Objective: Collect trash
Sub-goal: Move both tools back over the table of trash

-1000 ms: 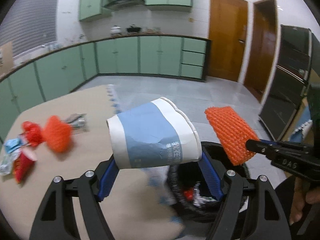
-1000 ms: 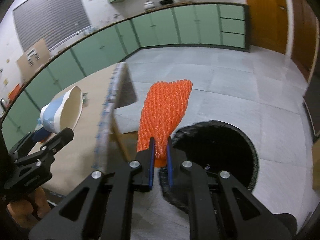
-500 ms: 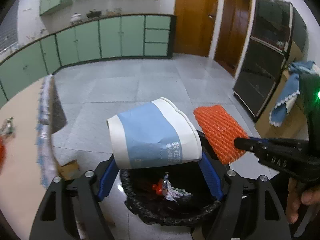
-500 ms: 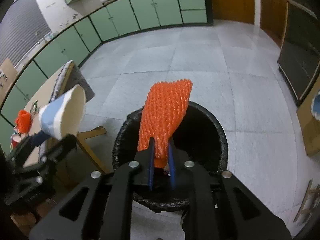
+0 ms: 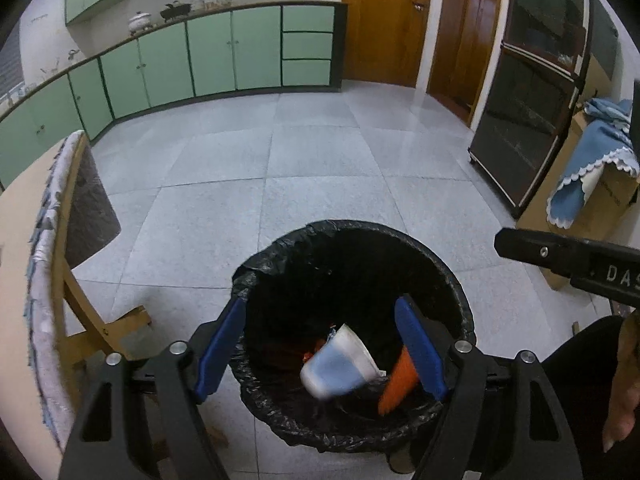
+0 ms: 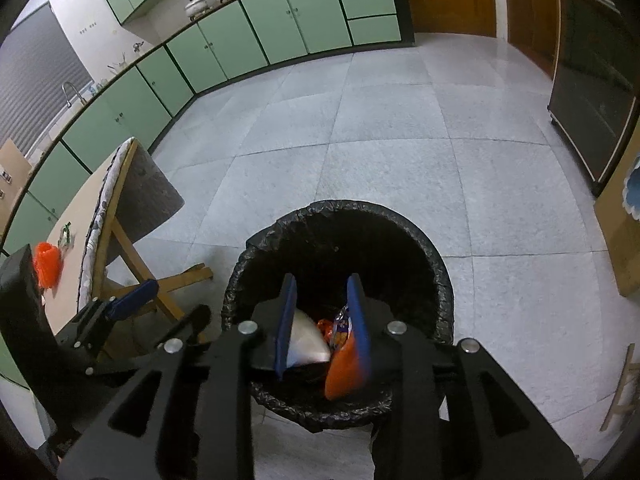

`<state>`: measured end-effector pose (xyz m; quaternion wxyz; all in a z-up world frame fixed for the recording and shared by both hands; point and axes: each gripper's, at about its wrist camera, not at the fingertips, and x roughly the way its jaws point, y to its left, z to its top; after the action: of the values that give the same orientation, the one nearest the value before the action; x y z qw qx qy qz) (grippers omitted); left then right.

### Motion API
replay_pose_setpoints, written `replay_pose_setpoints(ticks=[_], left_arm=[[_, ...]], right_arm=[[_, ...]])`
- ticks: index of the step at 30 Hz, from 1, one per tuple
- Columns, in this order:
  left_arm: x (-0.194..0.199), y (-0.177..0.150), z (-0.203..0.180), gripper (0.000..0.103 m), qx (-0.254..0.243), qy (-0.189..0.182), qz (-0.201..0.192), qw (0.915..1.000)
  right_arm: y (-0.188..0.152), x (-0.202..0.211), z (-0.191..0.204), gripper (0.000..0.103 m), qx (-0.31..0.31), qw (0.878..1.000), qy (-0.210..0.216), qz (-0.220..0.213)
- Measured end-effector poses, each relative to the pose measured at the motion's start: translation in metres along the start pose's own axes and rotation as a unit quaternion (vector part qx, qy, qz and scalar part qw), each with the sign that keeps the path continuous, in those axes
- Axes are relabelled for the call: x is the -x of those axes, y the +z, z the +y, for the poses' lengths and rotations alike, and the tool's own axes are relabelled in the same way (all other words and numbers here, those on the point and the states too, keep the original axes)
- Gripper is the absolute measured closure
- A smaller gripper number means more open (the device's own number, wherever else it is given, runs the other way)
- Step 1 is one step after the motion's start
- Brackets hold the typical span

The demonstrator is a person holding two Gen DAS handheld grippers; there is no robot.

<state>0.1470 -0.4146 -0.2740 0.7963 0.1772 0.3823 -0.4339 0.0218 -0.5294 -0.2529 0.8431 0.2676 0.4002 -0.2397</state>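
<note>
two hand-held grippers agape, empty | bin (image 5: 460, 300): paper cup (image 5: 338, 364), orange net (image 5: 396, 384), maybe wrappers

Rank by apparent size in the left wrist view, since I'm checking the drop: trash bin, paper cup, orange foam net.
1. trash bin, by far the largest.
2. paper cup.
3. orange foam net, though the left tool's finger hides part of it, so cup versus net is unsure.
</note>
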Motion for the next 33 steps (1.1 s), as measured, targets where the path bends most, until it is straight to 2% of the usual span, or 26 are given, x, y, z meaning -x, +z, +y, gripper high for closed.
replay_pose_setpoints(ticks=[11,15,20,27,33], left_arm=[[0.044,0.001,0.03,0.027,0.027,0.037,-0.028,0.9985],[0.071,-0.004,0.052,0.024,0.048,0.056,-0.041,0.9964],[0.104,-0.014,0.082,0.024,0.069,0.092,-0.051,0.992],[0.156,-0.034,0.139,0.02,0.118,0.151,-0.068,0.9791],[0.2,-0.063,0.184,0.02,0.152,0.201,-0.072,0.965]], right_arm=[[0.001,0.01,0.019,0.074,0.026,1.0,0.0,-0.009],[0.0,0.013,0.04,0.066,0.05,0.999,0.001,-0.014],[-0.002,0.024,0.081,0.061,0.09,0.995,0.016,-0.029],[-0.006,0.04,0.15,0.052,0.155,0.986,0.043,-0.049],[-0.013,0.045,0.207,0.051,0.196,0.976,0.077,-0.051]])
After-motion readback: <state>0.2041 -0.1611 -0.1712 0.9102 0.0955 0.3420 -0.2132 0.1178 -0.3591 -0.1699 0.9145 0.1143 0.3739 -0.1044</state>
